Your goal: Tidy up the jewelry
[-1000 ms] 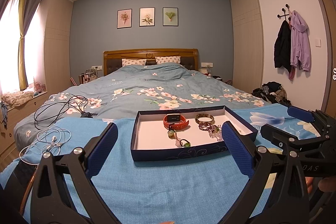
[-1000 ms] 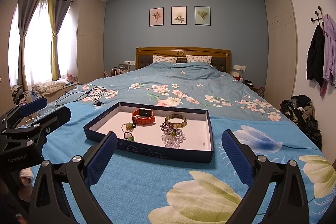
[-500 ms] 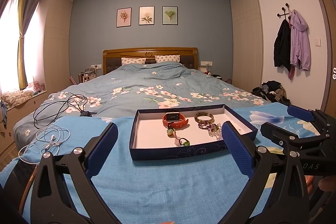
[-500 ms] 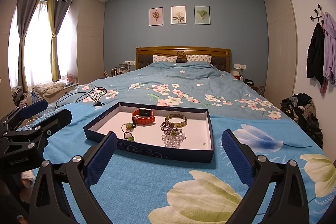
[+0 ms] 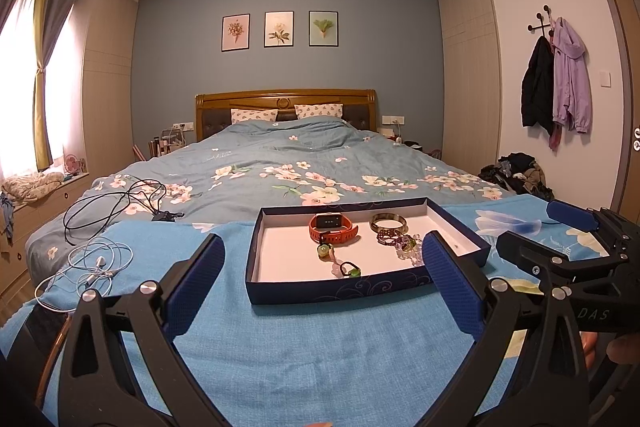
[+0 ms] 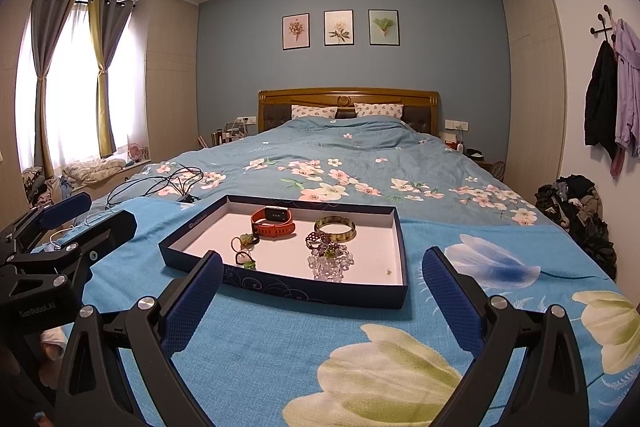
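Both grippers, left gripper [image 5: 320, 283] and right gripper [image 6: 322, 295], are hovering wide open and empty, framing the tray [image 6: 320, 293] at 12 o'clock where the jewelry [image 6: 328, 255] is sitting loosely clustered.

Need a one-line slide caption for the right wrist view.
Open right gripper faces a tray on the bed holding a watch, bangle and beads.

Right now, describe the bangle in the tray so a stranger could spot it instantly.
On the blue bedspread at the foot of the bed sits a shallow navy cardboard tray with a white floor. The mottled olive-green rigid bangle lies at its far right, beside the orange watch; it alone is a plain, smooth ring.
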### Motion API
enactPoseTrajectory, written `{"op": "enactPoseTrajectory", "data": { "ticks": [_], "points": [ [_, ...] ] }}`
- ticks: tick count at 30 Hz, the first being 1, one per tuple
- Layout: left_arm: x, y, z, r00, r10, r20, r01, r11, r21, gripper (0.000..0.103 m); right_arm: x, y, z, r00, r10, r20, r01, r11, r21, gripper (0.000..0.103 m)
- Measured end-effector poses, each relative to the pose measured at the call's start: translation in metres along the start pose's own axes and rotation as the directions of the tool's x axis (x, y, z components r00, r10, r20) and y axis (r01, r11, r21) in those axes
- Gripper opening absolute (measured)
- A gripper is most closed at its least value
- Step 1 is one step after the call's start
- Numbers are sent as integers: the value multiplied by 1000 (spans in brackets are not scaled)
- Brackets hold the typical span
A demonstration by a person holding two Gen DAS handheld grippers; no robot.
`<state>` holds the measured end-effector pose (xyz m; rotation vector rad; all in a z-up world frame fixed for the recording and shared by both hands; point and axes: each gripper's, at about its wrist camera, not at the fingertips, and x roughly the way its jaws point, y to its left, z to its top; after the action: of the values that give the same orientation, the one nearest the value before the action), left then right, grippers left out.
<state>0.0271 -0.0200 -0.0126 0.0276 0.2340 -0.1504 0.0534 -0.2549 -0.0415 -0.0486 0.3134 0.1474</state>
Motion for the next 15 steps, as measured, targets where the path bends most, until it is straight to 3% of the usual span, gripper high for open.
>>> {"op": "enactPoseTrajectory", "data": {
  "ticks": [15],
  "points": [
    [3, -2, -2, 1000, 3, -11, -3, 1000, 1, 97, 0, 0, -1, 1000, 2, -5, -2, 1000, 2, 96]
  ]
}}
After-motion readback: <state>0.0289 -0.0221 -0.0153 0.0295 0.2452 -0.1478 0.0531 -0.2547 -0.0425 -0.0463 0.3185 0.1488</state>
